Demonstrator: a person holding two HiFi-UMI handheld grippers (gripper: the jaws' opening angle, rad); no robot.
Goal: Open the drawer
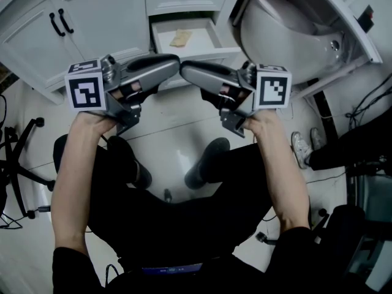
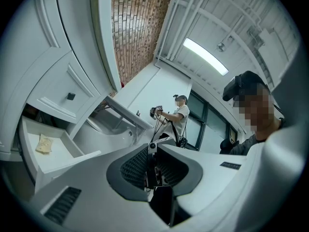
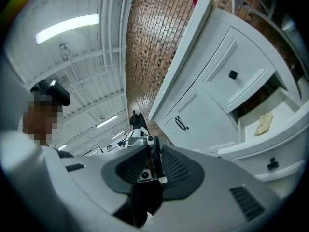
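Head view: drawer (image 1: 160, 37) stands pulled out of the cabinet (image 1: 110, 17), with a tan scrap (image 1: 180, 38) inside. Left hand-held gripper (image 1: 173, 62) and right hand-held gripper (image 1: 185, 70) are clenched empty, tips meeting just before the cabinet.

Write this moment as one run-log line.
drawer: open, tan item inside | left gripper: jaws together, empty | right gripper: jaws together, empty | tips: facing each other, off the drawer

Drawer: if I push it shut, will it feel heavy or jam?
The drawer probably moves lightly: it shows only one small tan piece. That piece looks thin and loose, so it may slide. The drawer sits straight in the cabinet, so jamming seems unlikely.
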